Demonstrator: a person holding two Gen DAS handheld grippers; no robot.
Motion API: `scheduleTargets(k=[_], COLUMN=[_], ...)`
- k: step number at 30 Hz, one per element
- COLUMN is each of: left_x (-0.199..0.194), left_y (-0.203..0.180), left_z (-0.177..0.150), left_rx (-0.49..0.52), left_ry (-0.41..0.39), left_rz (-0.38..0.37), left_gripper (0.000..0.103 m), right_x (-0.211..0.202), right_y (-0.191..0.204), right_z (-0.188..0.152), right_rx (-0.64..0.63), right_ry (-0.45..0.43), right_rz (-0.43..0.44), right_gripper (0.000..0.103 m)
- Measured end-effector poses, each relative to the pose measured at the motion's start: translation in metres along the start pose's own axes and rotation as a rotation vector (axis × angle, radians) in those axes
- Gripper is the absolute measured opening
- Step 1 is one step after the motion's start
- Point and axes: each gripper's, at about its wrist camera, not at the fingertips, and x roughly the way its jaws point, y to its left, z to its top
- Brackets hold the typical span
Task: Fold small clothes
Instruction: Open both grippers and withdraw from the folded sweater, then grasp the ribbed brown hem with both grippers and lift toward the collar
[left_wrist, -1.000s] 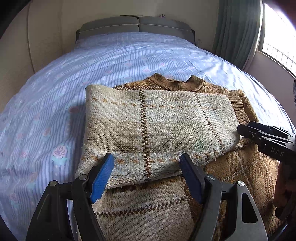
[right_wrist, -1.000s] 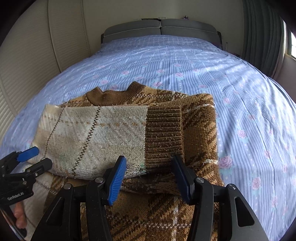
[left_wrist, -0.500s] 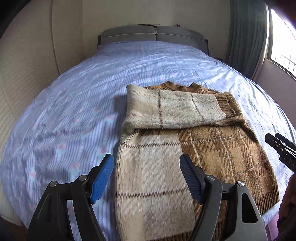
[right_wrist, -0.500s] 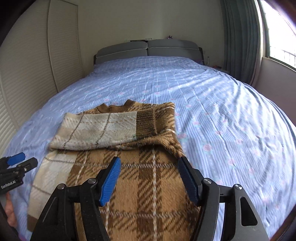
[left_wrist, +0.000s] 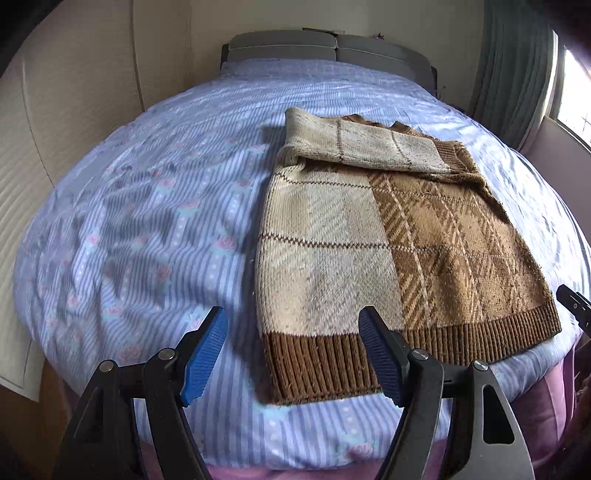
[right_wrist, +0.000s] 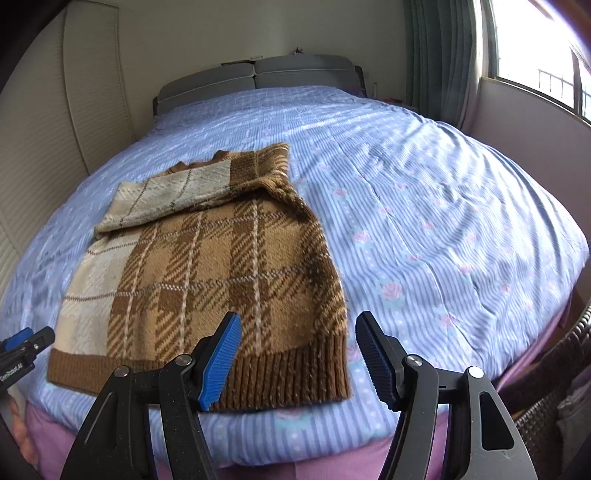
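A brown and cream plaid knit sweater (left_wrist: 388, 236) lies flat on the bed, with both sleeves folded across its chest near the collar. Its ribbed hem (left_wrist: 332, 365) faces me at the bed's front edge. It also shows in the right wrist view (right_wrist: 207, 280). My left gripper (left_wrist: 295, 354) is open and empty, hovering just in front of the hem's left corner. My right gripper (right_wrist: 299, 350) is open and empty, in front of the hem's right corner (right_wrist: 325, 373). The other gripper's tip shows at each view's edge.
The bed has a blue striped floral sheet (left_wrist: 155, 221) and a grey headboard (left_wrist: 332, 48). A cream wardrobe (right_wrist: 44, 122) stands on the left. A curtain and window (right_wrist: 517, 48) are on the right, and a wicker basket (right_wrist: 561, 369) sits beside the bed's front right.
Both grippers have pulled back from the folded sleeves toward the foot of the bed and now sit at the sweater's hem. Both stayed open. The sweater has not moved.
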Motion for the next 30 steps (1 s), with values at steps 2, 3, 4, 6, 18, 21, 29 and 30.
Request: scheduleTargets(k=[2, 3, 4, 6, 18, 21, 29, 30], left_x=[0.002, 0.004, 0.006, 0.011, 0.029, 0.033, 0.038, 0.037], left_y=[0.004, 0.005, 0.007, 0.01, 0.009, 0.008, 0.005, 0.006], left_z=[-0.007, -0.01, -0.012, -0.015, -0.023, -0.024, -0.025, -0.025], left_rx=[-0.013, -0.022, -0.031, -0.047, -0.055, -0.055, -0.042, -0.043], left_ry=[0.014, 0.025, 0.037, 0.056, 0.132, 0.152, 0.169, 0.167], left_rz=[0.004, 0.002, 0.0, 0.0, -0.035, -0.042, -0.045, -0.05], left_gripper=[0.073, 0.073, 0.072, 0.07, 0.051, 0.048, 0.047, 0.045], right_x=[0.001, 0.002, 0.004, 0.007, 0.024, 0.029, 0.037, 0.037], right_y=[-0.005, -0.007, -0.009, -0.011, -0.025, -0.029, -0.034, -0.034], right_z=[-0.006, -0.009, -0.011, -0.014, -0.022, -0.023, -0.022, -0.023], right_rx=[0.011, 0.016, 0.022, 0.033, 0.091, 0.109, 0.148, 0.151], right_ry=[0.018, 0.028, 0.036, 0.052, 0.126, 0.151, 0.178, 0.18], right_rz=[-0.013, -0.019, -0.02, -0.02, -0.012, 0.0, 0.074, 0.08], right_gripper=[0.065, 0.065, 0.065, 0.065, 0.064, 0.062, 0.04, 0.037])
